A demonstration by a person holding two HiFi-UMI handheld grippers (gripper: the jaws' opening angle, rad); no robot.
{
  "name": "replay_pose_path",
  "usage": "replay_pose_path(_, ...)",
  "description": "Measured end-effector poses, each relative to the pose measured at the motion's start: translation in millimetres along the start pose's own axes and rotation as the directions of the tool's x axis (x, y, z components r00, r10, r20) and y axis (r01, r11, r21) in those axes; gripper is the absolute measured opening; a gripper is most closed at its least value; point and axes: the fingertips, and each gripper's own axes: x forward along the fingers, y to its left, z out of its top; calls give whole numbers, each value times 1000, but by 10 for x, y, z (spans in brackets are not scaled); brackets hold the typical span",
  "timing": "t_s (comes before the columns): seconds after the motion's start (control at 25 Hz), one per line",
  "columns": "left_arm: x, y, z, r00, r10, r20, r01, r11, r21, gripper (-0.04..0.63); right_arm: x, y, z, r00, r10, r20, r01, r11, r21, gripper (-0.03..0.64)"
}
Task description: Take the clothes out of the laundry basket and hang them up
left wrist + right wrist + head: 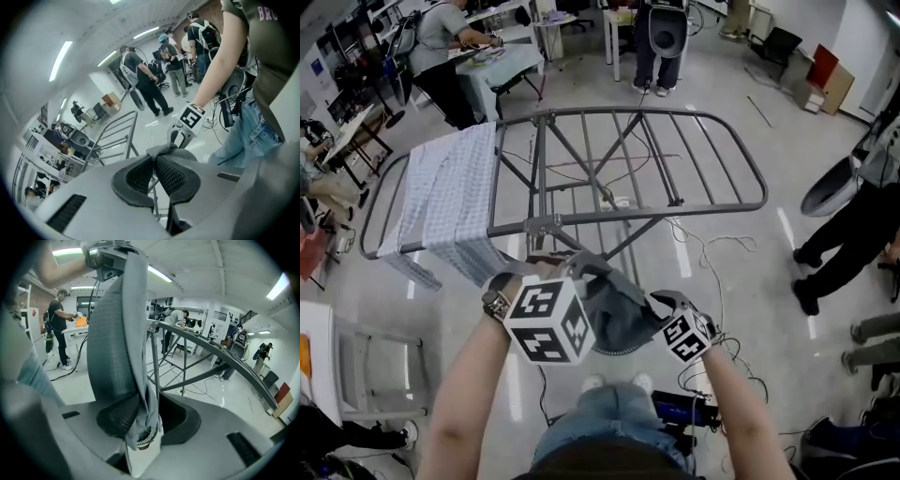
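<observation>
A grey garment is stretched between my two grippers, in front of the near edge of the metal drying rack. My left gripper is shut on one bunched end of the grey garment. My right gripper is shut on the other end, and in the right gripper view the grey garment runs up from its jaws to the left gripper. A light checked cloth hangs over the rack's left wing. The laundry basket is not in view.
Cables trail over the floor under and beside the rack. A person's dark legs stand at the right, and others stand by the tables at the back. A white frame stands at the lower left.
</observation>
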Motion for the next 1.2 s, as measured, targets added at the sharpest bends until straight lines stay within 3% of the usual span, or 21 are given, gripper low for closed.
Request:
replay_pose_path(0.16, -109, 63, 101, 1000, 12, 11, -12, 1000, 20, 19, 82, 97, 128, 997, 68, 37, -69, 998, 9, 107)
replay_pose_path(0.32, -197, 83, 93, 1000, 18, -9, -17, 999, 49, 19, 304, 84, 242, 996, 60, 73, -62, 998, 30, 76)
replay_pose_path(0.4, -218, 72, 24, 999, 23, -22, -22, 998, 50, 20, 368, 54, 242, 996, 43, 81, -46, 999, 25, 6)
replay_pose_path(0.52, -234, 121, -164, 998, 41, -44, -41, 999, 14, 19, 306, -101, 231, 997, 32, 64, -35, 998, 54, 6)
replay_pose_path(0.68, -323, 206, -462, 995, 68, -68, -72, 995, -64, 19, -96, -491, 390, 998, -30, 50, 26, 997, 78, 6)
replay_pose_path(0.84, -453, 301, -728, 992, 103, -78, -113, 984, -140, 20, -624, -923, 680, 987, -162, 4, 162, 986, -26, 5)
replay_pose_path(1.04, -437, 443, -915, 988, 132, -78, -144, 974, -175, 20, -1260, -1351, 1309, 937, -347, 36, 348, 922, -169, 5)
replay_pose_path(1.2, -451, 614, -948, 978, 186, -96, -199, 968, -153, 20, -1723, -1498, 1873, 865, -492, 99, 497, 813, -302, 6)
